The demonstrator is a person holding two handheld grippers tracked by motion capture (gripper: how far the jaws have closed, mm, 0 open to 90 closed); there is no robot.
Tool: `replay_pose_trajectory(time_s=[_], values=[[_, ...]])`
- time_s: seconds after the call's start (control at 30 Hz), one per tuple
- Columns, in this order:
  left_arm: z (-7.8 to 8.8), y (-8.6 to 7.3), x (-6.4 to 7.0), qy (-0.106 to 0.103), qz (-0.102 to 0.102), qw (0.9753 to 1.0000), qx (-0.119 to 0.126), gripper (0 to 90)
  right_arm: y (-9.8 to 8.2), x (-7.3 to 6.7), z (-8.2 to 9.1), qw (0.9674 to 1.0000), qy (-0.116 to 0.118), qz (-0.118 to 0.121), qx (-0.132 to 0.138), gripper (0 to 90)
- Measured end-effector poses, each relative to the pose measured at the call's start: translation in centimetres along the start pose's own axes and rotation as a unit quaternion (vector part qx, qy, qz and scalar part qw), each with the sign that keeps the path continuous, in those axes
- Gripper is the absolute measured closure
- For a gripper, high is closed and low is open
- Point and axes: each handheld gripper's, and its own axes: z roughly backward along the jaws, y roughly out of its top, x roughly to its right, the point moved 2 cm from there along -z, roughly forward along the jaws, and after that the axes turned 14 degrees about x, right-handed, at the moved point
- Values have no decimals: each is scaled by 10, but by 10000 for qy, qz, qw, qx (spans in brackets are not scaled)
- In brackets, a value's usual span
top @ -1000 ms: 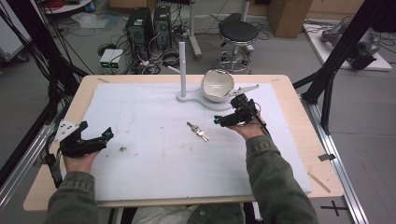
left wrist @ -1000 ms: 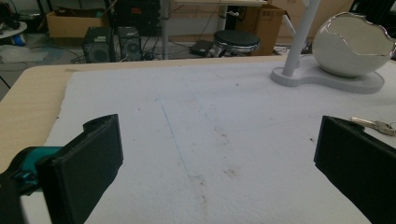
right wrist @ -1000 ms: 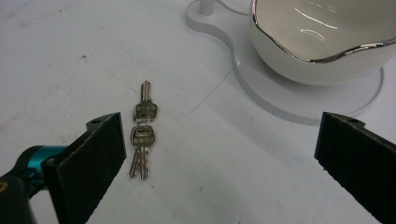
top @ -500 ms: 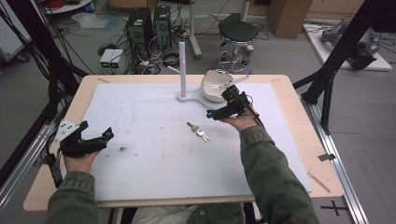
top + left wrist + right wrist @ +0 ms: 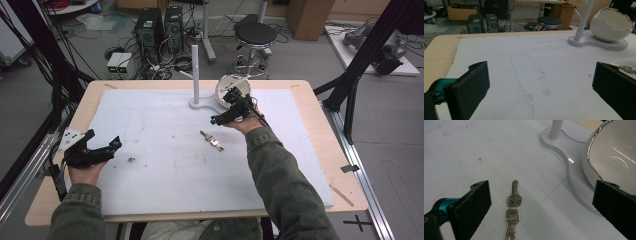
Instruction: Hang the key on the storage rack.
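Keys (image 5: 512, 211) lie flat on the white mat (image 5: 165, 165), between the right gripper's (image 5: 541, 205) wide-open, empty jaws, beside the eggshell-shaped bowl (image 5: 614, 155). Left gripper (image 5: 539, 85) gapes empty near the tabletop's left edge.

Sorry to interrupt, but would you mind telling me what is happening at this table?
A person holds a black two-jaw gripper in each hand over a white foam mat. The right gripper hovers open above a small bunch of silver keys, beside a white eggshell-shaped bowl on a white stand with a post. The left gripper rests open near the mat's left edge.
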Motion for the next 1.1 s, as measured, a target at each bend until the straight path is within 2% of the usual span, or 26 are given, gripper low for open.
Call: replay_pose_trajectory(time_s=[0.17,0.33,0.37,0.63,0.67,1.1], values=[[0,0,-1,-21,-5,10000,-5,17,9,-4,-10,10000,66,43,-36,9],[-1,0,-1,-6,0,10000,-2,17,9,-5,-17,9998,120,42,-141,9],[-1,0,-1,-5,-1,10000,-1,17,9,-6,-21,9996,151,54,-233,9],[-3,-1,-2,-5,-7,10000,-22,17,12,-6,-35,9990,230,87,-367,9],[-3,-1,-2,-5,-11,10000,-20,17,12,-7,-37,9989,249,38,-400,9],[-3,-1,-3,-30,-19,10000,-29,17,2,-12,-66,9958,375,68,-833,9]])
